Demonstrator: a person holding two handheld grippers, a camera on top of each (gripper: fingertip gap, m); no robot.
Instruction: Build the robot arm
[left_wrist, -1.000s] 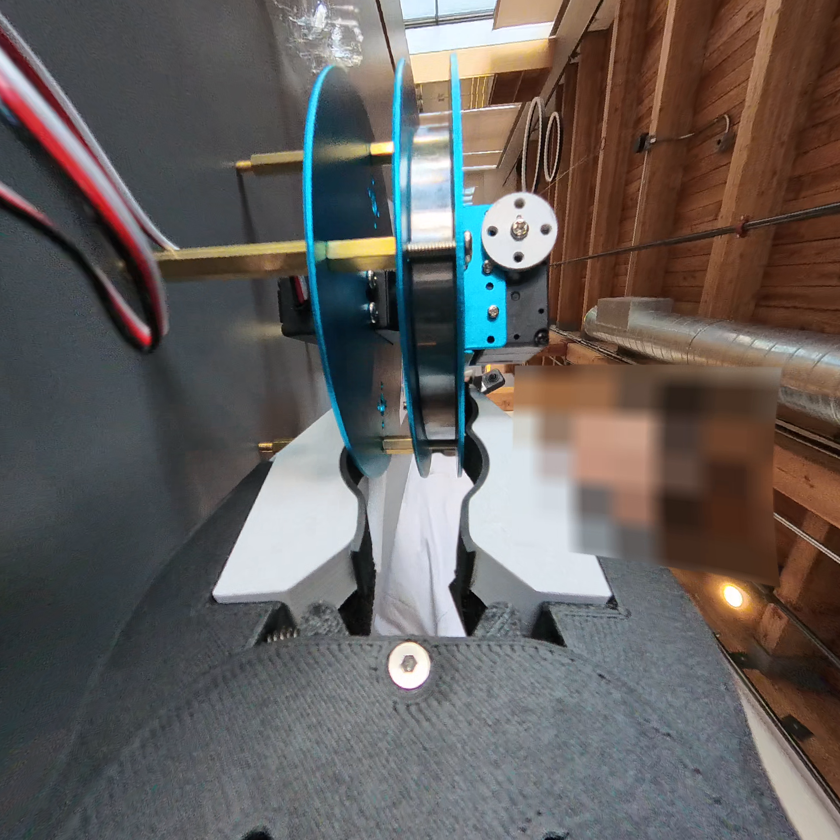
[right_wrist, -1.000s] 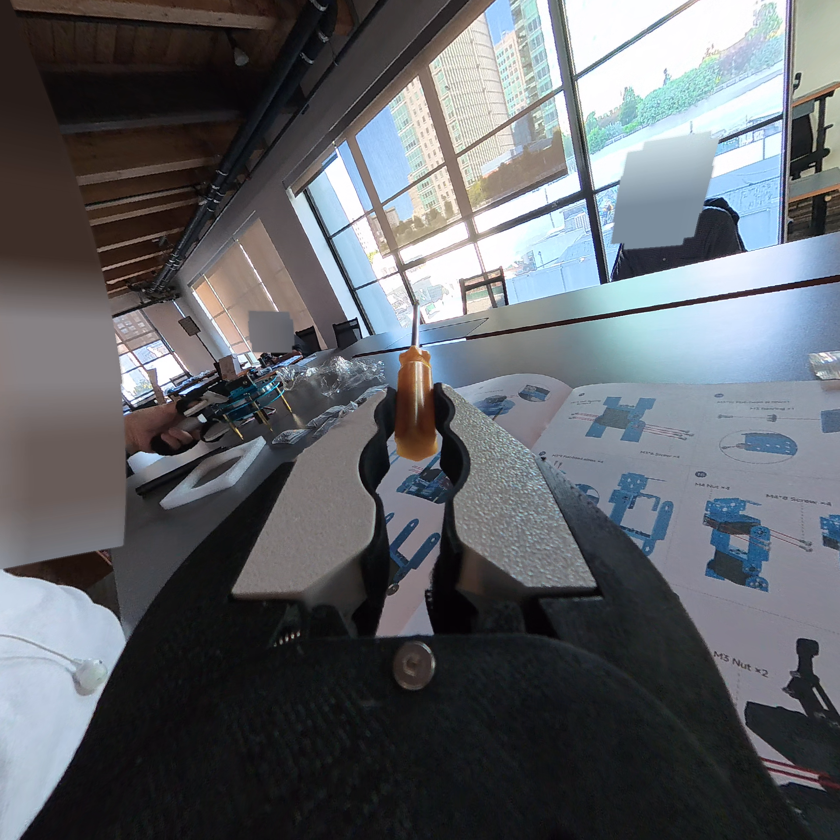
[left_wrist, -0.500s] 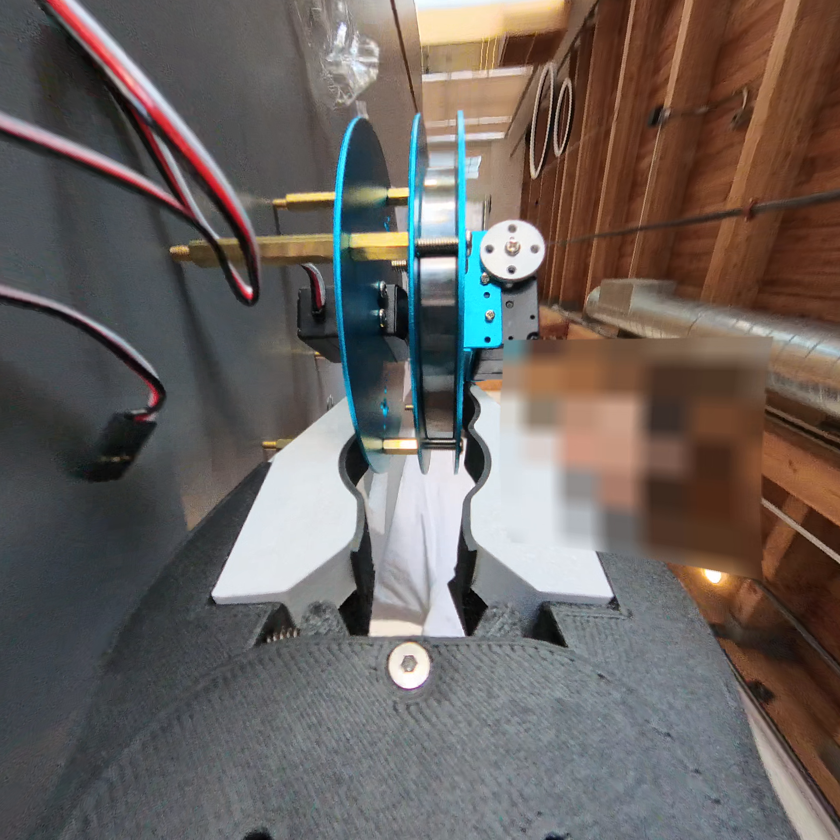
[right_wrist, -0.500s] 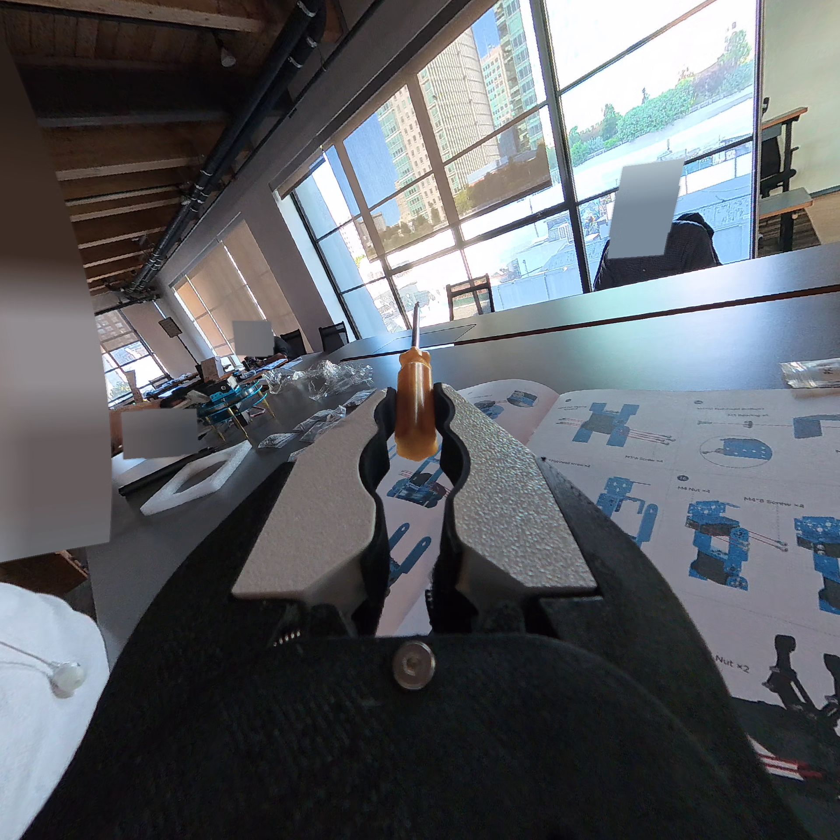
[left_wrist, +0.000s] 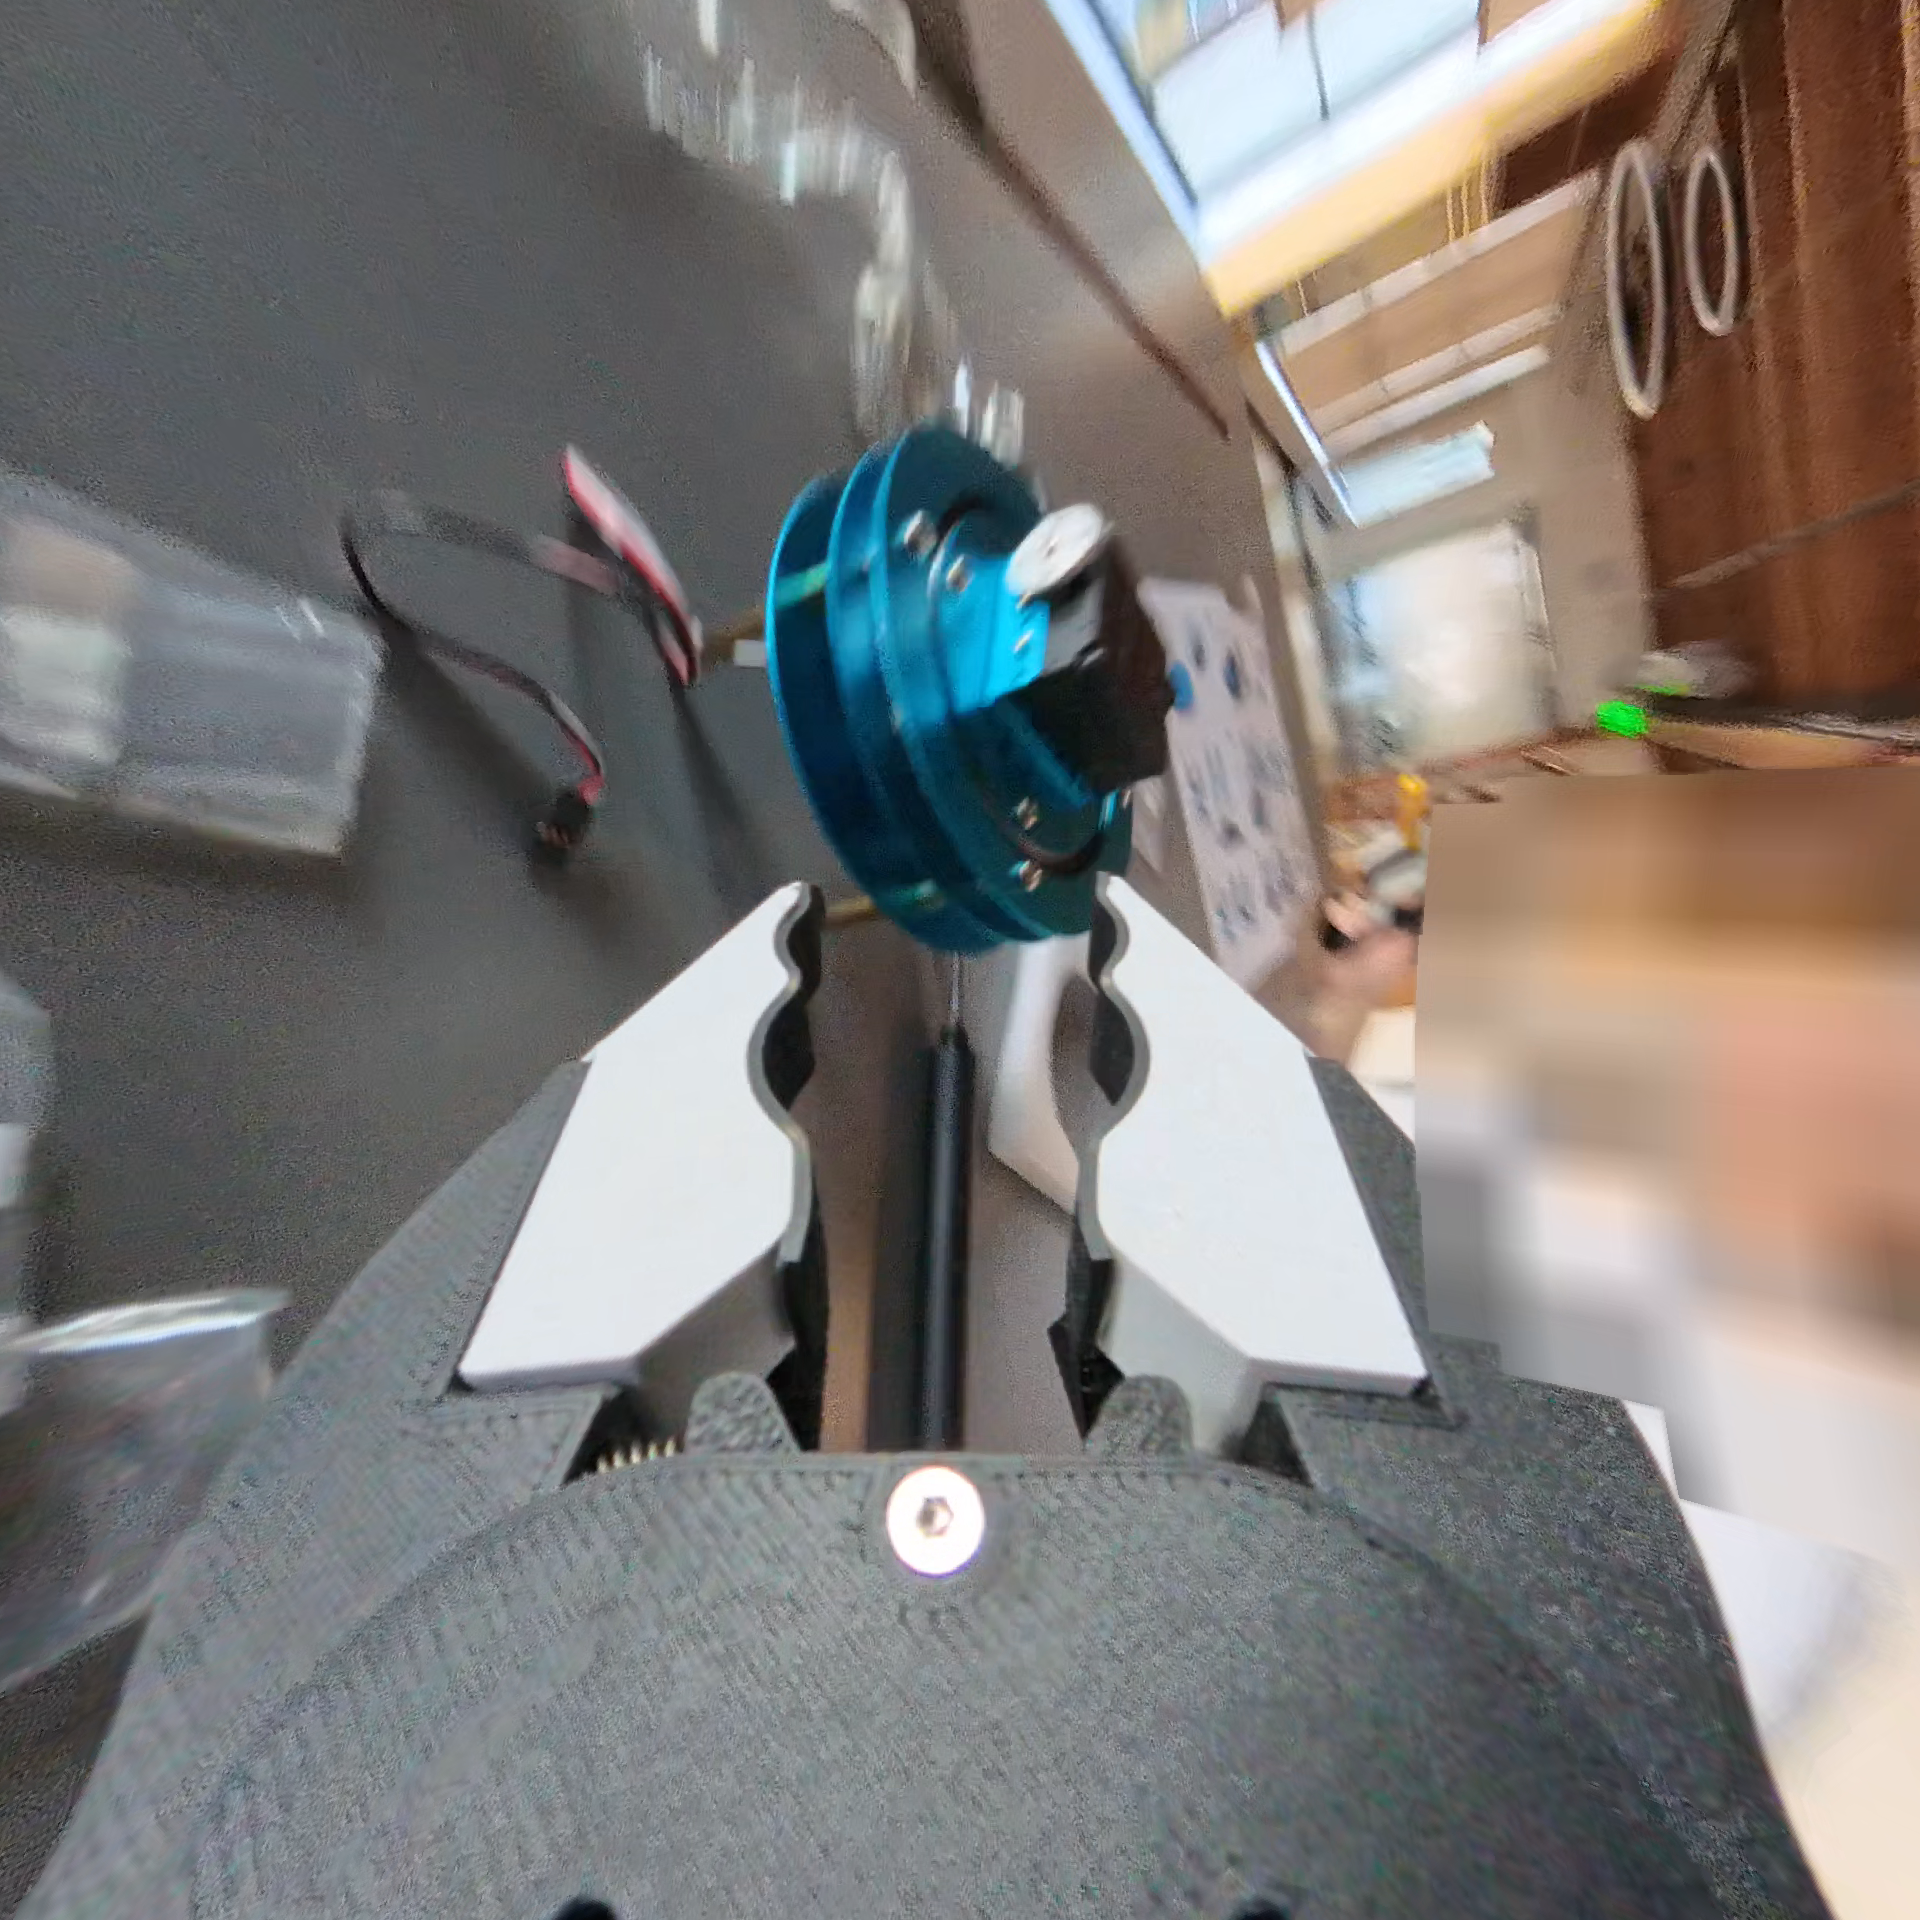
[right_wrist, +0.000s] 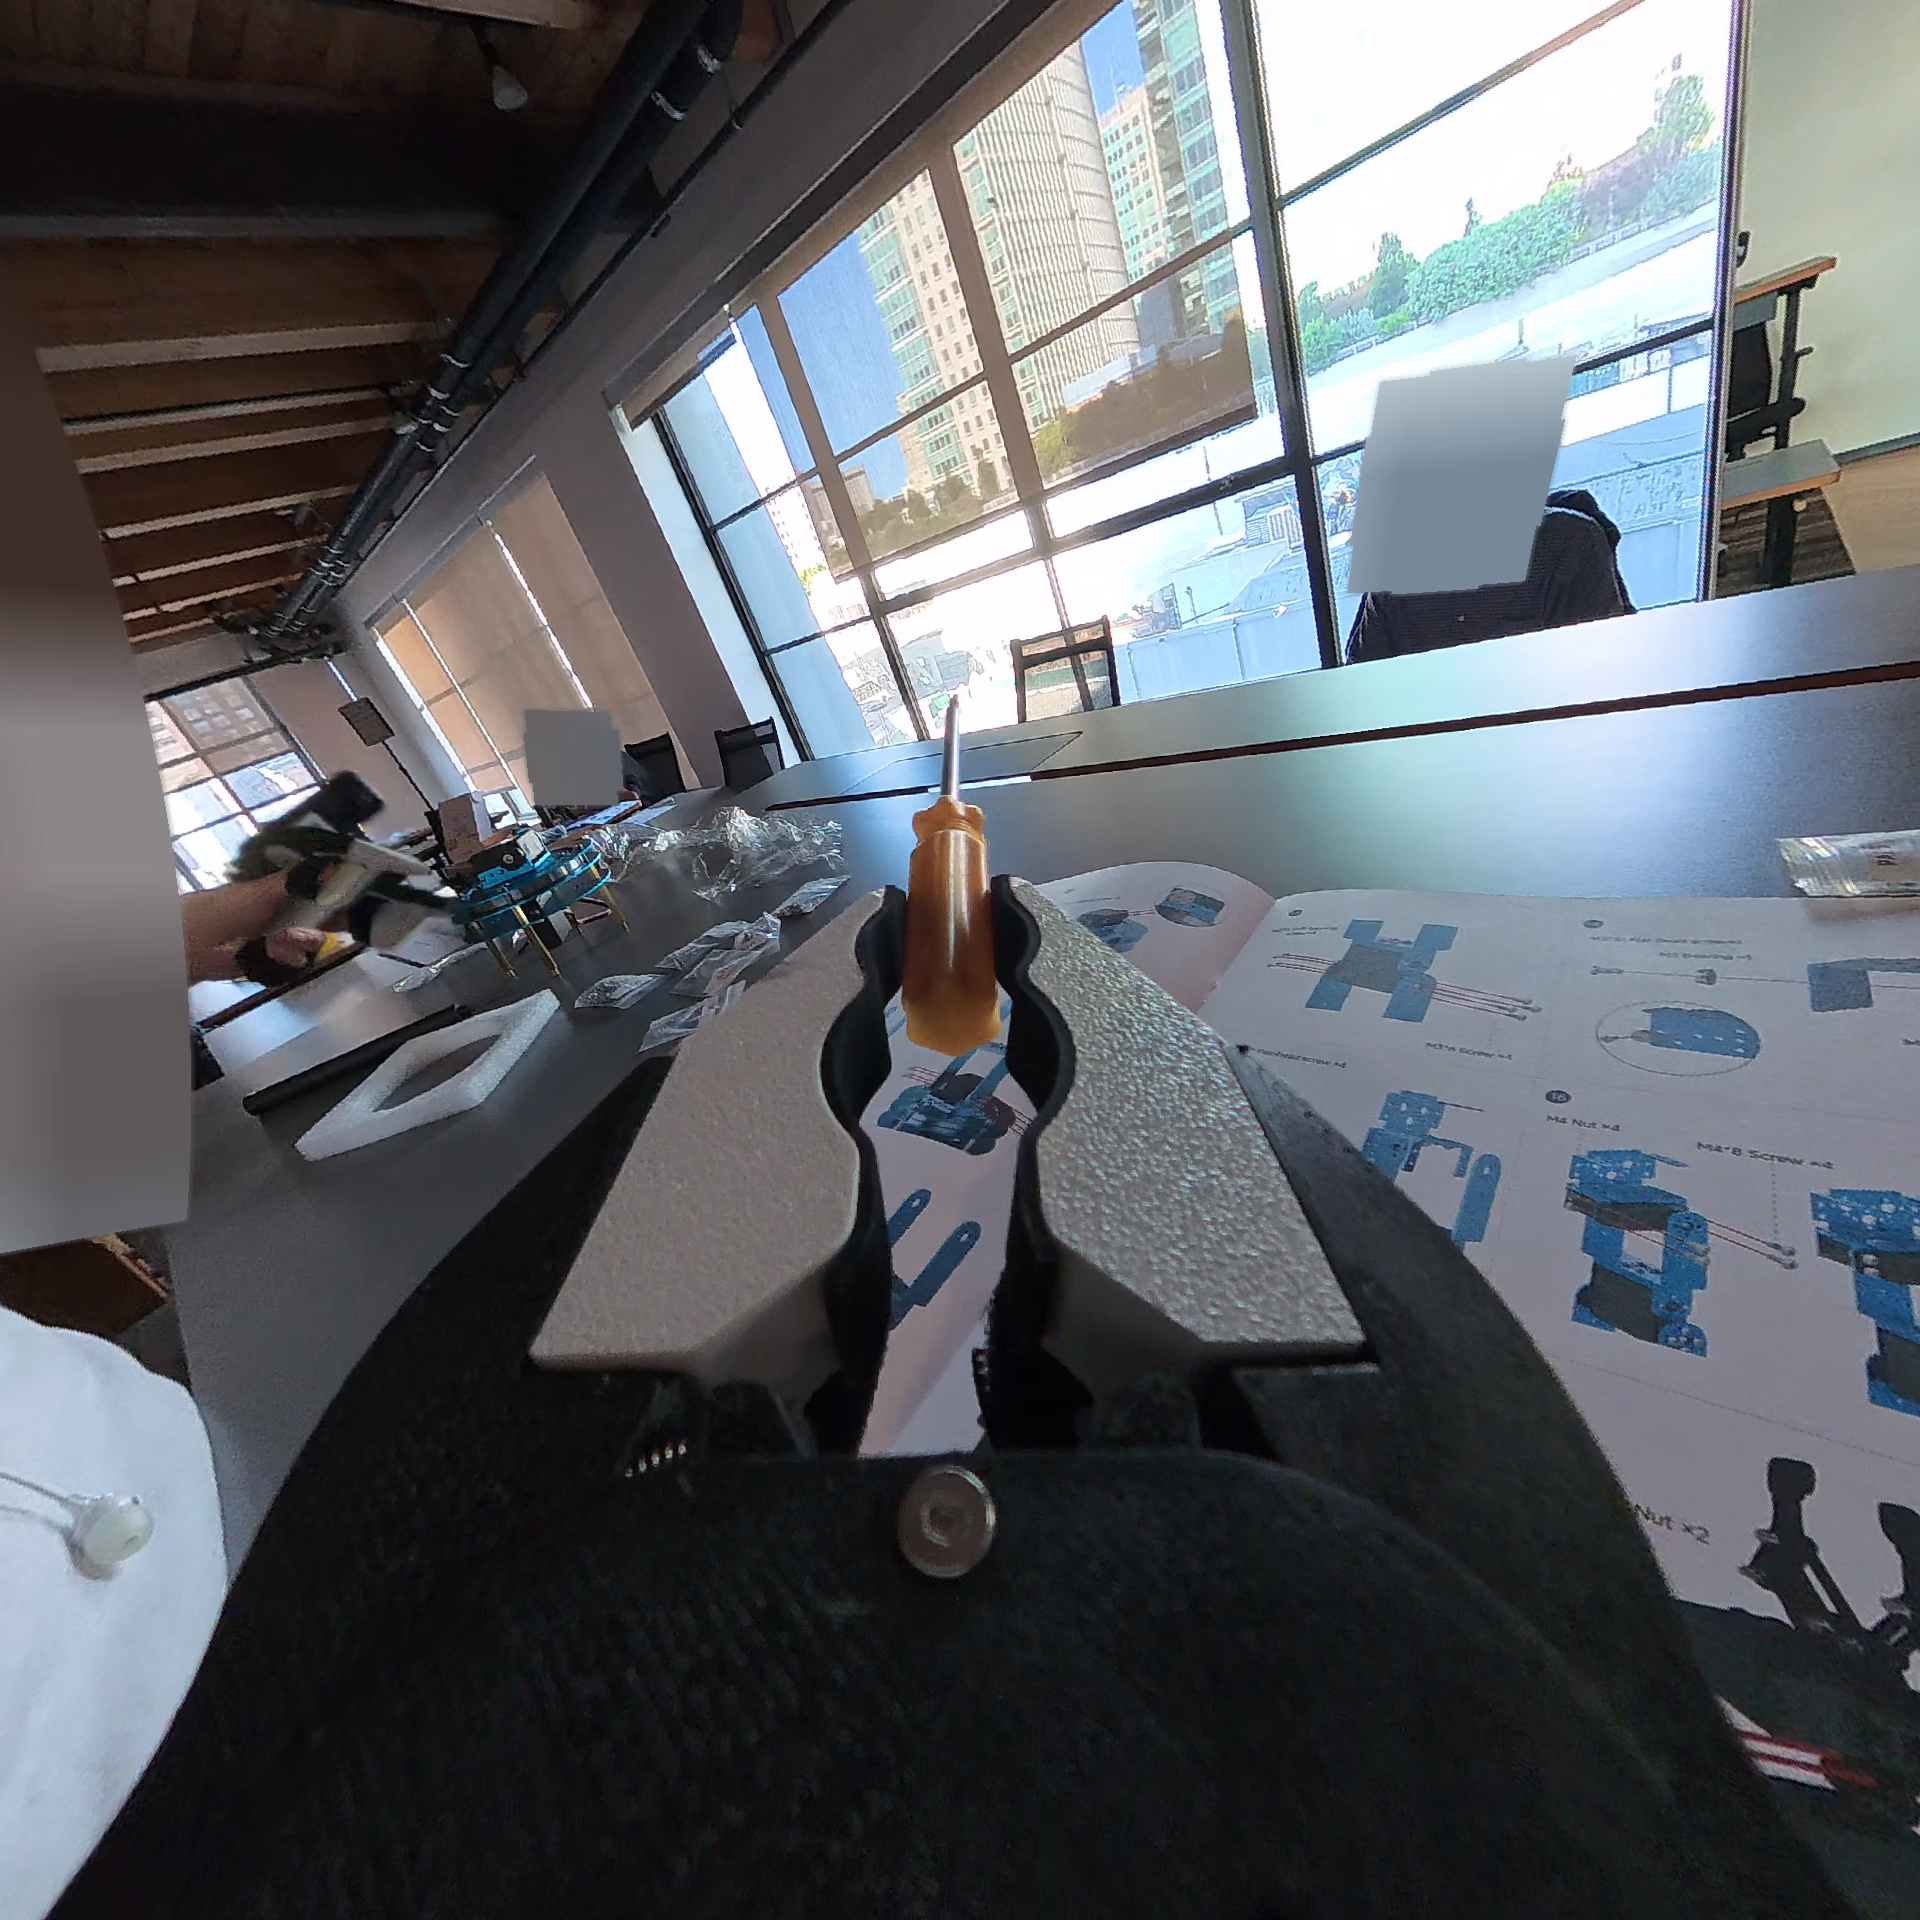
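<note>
Left hand-held gripper (left_wrist: 951, 925) gapes wide, empty, just short of the blue disc assembly (left_wrist: 940, 717) on the dark desk (left_wrist: 312, 312); right hand-held gripper (right_wrist: 945, 914) clamps an orange-handled screwdriver (right_wrist: 951, 956) upright above the open manual (right_wrist: 1558, 1091).

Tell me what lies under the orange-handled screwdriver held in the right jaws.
Under the orange-handled screwdriver, gripped upright by the right gripper, lies an open instruction booklet with blue assembly drawings, on the dark table. The gripper body covers the booklet's near part.
</note>
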